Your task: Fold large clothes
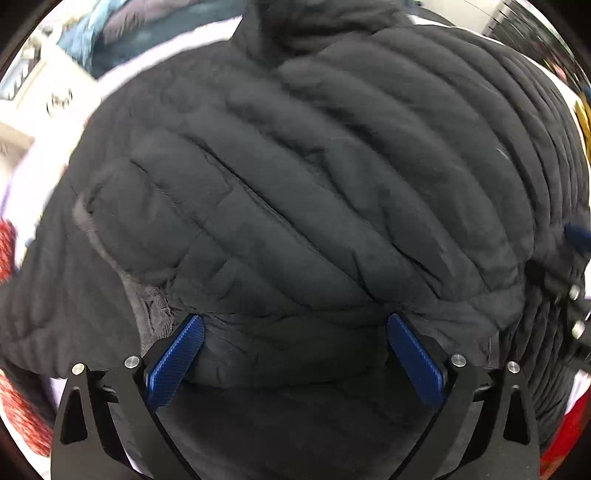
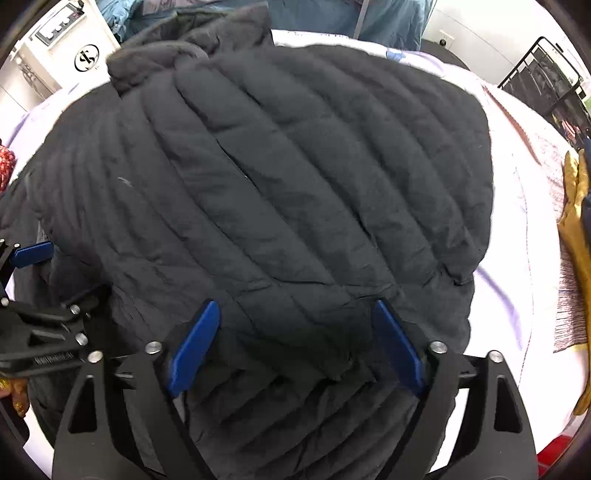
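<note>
- A black quilted puffer jacket (image 2: 295, 177) was seen spread over a pale lilac sheet (image 2: 513, 258), filling most of both wrist views.
- In the right wrist view, the jacket's collar end (image 2: 177, 48) was found at the far side, and its near hem was bunched just ahead of the camera.
- The right gripper (image 2: 295, 343) was held with its blue fingers (image 2: 194, 347) wide apart, one on each side of a raised ridge of the hem; nothing was clamped between them.
- The left gripper (image 1: 295, 354) was likewise held spread apart, its blue fingers (image 1: 175, 363) standing on either side of a fold of the black fabric, without being closed on it.
- The left gripper was also seen at the left edge of the right wrist view (image 2: 33, 254), low over the jacket's side, near the right one.
- A grey lining (image 1: 147, 310) was visible where the jacket's edge was turned back, just beside the left finger.
- A yellow garment (image 2: 576, 206) was seen on the sheet's right edge, well apart from the jacket.
- Blue clothing (image 2: 369, 18) was seen beyond the sheet's far edge.
- A white appliance (image 2: 70, 40) was seen at the far left.
</note>
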`<state>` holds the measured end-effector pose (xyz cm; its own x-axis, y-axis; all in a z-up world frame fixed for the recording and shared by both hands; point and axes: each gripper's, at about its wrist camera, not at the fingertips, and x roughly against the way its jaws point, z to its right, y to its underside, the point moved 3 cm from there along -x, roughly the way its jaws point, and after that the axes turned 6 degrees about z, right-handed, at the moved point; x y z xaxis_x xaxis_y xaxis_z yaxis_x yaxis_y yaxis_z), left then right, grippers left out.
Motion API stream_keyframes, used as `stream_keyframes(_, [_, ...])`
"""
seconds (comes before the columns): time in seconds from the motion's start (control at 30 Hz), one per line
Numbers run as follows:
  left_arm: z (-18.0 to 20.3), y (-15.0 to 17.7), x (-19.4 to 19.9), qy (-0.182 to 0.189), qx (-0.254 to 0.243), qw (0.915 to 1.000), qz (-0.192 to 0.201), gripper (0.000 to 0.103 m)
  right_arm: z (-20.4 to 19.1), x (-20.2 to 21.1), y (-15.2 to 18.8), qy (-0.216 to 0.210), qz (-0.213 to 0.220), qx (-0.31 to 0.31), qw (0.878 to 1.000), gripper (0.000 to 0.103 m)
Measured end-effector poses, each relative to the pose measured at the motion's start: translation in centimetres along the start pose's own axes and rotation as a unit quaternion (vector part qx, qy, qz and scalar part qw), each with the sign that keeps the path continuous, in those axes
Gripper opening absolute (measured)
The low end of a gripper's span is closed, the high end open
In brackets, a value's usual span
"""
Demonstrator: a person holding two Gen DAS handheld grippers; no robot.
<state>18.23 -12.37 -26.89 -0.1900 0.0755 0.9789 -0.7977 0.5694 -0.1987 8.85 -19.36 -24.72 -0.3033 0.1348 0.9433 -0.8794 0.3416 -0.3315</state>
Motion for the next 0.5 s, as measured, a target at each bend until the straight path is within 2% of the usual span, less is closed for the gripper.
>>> stream_keyframes(0.13, [-0.6,-0.6,-1.1,-0.005,-0.008,0.9999,-0.009,0.099,-0.1,-1.9,0.2,0.015,-0.008,0.009,1.000,0.097])
stream_keyframes(0.3, [-0.1,-1.5,-2.1,-0.016,-0.003,0.9998,-0.009,0.099,-0.1,-3.4,-0.6,0.020,-0.025,0.003,0.999,0.098])
stream_keyframes(0.5, [2.4,-1.3,-2.5,-0.024,-0.001,0.9997,-0.007,0.099,0.0,-4.2,-1.0,0.021,-0.024,0.003,0.999,0.098])
